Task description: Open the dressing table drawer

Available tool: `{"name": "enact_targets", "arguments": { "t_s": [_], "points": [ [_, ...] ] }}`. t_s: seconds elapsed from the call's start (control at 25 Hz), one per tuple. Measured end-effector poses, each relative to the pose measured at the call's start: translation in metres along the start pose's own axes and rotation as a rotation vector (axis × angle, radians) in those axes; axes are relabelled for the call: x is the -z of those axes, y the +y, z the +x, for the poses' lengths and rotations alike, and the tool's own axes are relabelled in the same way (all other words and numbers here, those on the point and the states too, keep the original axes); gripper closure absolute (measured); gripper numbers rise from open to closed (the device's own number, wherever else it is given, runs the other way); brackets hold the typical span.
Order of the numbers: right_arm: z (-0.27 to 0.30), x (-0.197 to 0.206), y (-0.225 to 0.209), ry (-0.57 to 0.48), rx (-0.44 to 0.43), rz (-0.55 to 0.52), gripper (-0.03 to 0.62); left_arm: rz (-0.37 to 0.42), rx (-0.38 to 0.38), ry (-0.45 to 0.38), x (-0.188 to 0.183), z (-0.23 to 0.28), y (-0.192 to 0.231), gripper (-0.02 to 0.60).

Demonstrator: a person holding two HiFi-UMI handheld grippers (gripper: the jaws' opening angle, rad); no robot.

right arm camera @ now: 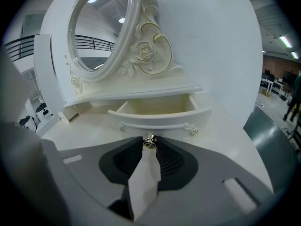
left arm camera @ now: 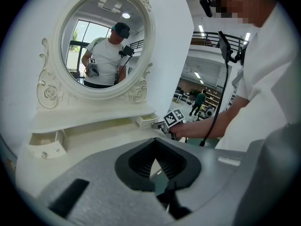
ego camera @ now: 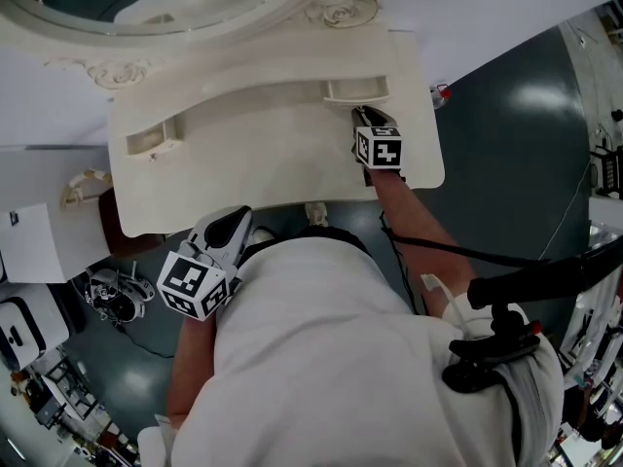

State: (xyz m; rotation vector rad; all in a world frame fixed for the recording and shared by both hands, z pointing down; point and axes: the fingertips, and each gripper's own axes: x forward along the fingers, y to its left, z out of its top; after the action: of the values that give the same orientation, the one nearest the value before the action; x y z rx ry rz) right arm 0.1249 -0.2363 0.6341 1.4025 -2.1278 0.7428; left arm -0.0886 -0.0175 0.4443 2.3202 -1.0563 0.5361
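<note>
The cream dressing table [ego camera: 243, 168] has a small right drawer [ego camera: 355, 89] that stands pulled out, its inside bare [right arm camera: 157, 106]. My right gripper [ego camera: 362, 115] is shut on the small metal knob [right arm camera: 150, 141] at the middle of the curved drawer front [right arm camera: 162, 120]; the knob sits pinched between the two dark pads. From the left gripper view the same drawer [left arm camera: 146, 121] and right gripper [left arm camera: 164, 125] show side-on. My left gripper [ego camera: 237, 220] hangs back at the table's near edge, close to the person's body, its jaws [left arm camera: 155, 149] together on nothing.
An oval mirror [left arm camera: 106, 41] in a carved frame rises behind the tabletop. A matching left drawer [ego camera: 153, 142] is closed. White boxes [ego camera: 29, 241] and cables lie on the dark floor at the left; a black cable [ego camera: 438, 246] trails along the right arm.
</note>
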Motion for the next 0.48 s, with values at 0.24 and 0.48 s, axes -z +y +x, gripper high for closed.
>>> {"name": "enact_targets", "arguments": {
  "t_s": [0.24,0.48],
  "points": [
    [-0.0023,0.0028,0.0033,-0.001,-0.003,-0.003,0.499,-0.002,0.001,0.002,0.0015,0.001,-0.001,0.578],
    [-0.0052,0.0048,0.0048,-0.003,-0.008,-0.002,0.499,-0.002,0.001,0.002,0.0012,0.0015,-0.0024,0.578]
  ]
}}
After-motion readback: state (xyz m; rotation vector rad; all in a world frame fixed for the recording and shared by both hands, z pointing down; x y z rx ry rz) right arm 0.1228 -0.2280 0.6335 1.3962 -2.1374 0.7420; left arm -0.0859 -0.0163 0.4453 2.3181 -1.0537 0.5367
